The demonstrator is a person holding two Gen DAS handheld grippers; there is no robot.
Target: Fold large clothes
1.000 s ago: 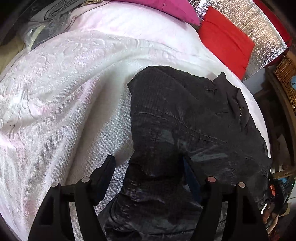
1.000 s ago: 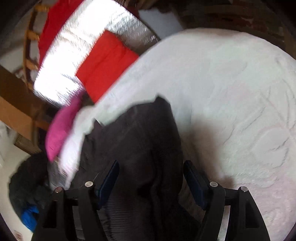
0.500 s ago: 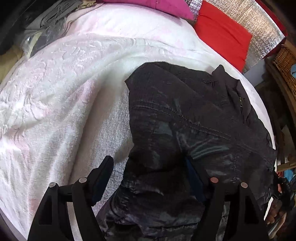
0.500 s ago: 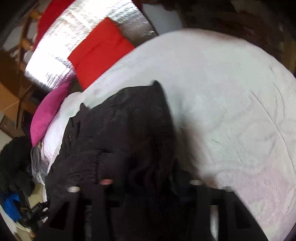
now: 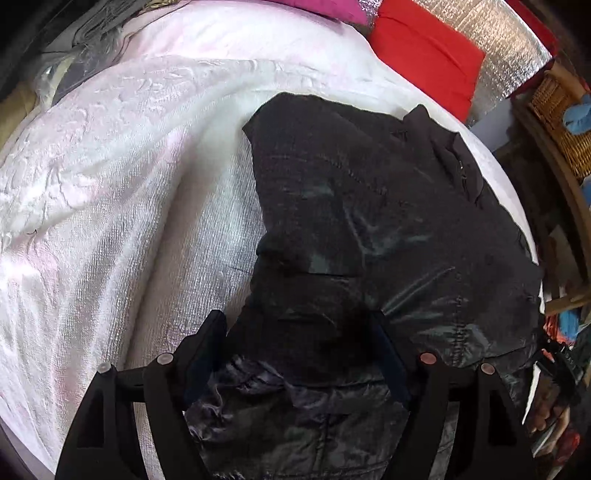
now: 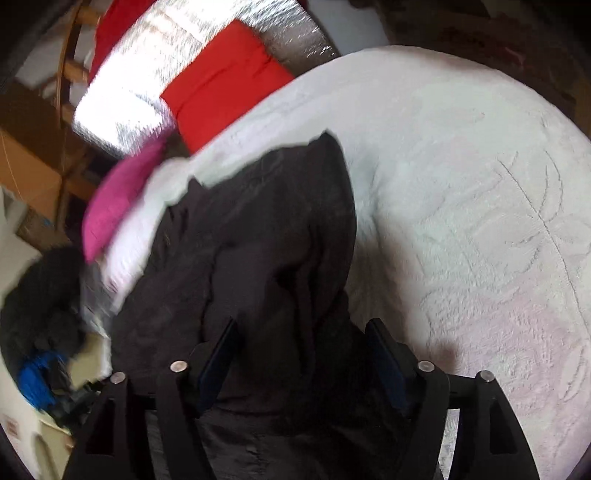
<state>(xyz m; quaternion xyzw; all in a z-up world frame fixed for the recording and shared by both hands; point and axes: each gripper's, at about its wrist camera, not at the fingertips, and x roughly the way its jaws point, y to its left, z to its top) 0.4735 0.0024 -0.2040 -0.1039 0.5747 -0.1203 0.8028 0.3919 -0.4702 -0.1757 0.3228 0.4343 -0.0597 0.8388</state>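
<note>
A large black jacket [image 5: 369, 229] lies on a bed with a white textured cover [image 5: 110, 184]. It has shiny lining near me and a collar at the far right. My left gripper [image 5: 299, 339] has its jaws wide apart, with bunched jacket fabric filling the gap between them. In the right wrist view the same jacket [image 6: 266, 236] is heaped in folds, and my right gripper [image 6: 303, 343] also has its jaws wide apart around a ridge of the fabric. The white cover [image 6: 461, 184] spreads to the right.
A red cushion [image 5: 424, 55] and a pink cushion [image 5: 325, 7] lie at the bed's head against a silver foil panel [image 5: 498, 33]. A wicker basket [image 5: 561, 122] stands at the right. Dark and blue clothes [image 6: 40, 332] sit beside the bed.
The left gripper has moved slightly forward over the jacket, its jaws still apart. The right wrist view has swung and is blurred; the jacket under it has bunched into more folds.
</note>
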